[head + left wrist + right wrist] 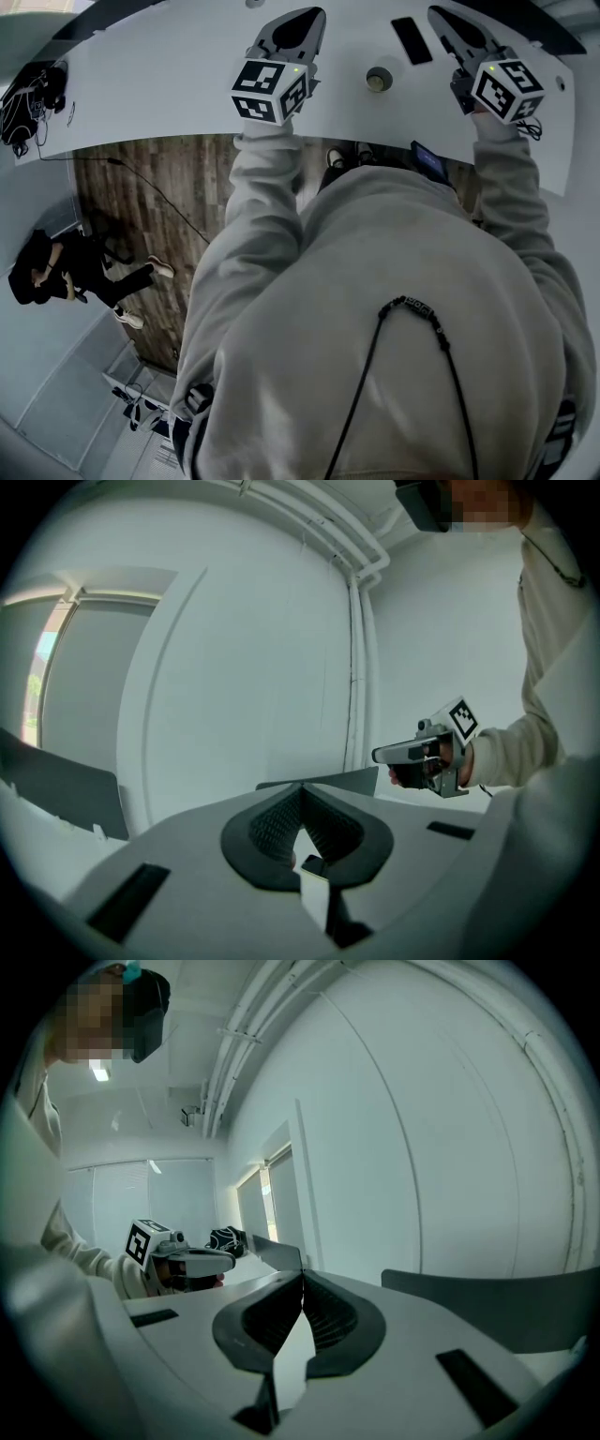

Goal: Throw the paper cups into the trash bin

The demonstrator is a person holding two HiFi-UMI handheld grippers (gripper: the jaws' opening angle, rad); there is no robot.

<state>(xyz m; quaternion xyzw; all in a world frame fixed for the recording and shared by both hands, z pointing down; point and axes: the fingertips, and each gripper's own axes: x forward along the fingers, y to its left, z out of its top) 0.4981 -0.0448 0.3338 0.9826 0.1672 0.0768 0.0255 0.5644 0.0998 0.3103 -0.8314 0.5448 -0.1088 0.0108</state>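
White table (187, 56) spans the top of the head view, and both hands are held out over it; the left gripper (295, 28) has its jaws pressed together with nothing between them, and the right gripper (459, 33) is likewise closed and empty, each pointing out over the table toward a bare wall. Between the two, nearer the table's near edge, stands a small round thing, probably a paper cup (378, 80) seen from above, though it is too small to be sure; a dark flat slab (411, 39) lies just beyond it. No view shows the trash bin. I judge the task to be at its start, with no cup grasped; the next move calls for spreading one gripper, likely the right as the nearer, lowering it round the cup's wall, and closing gently so the paper does not crush; then finding the bin.
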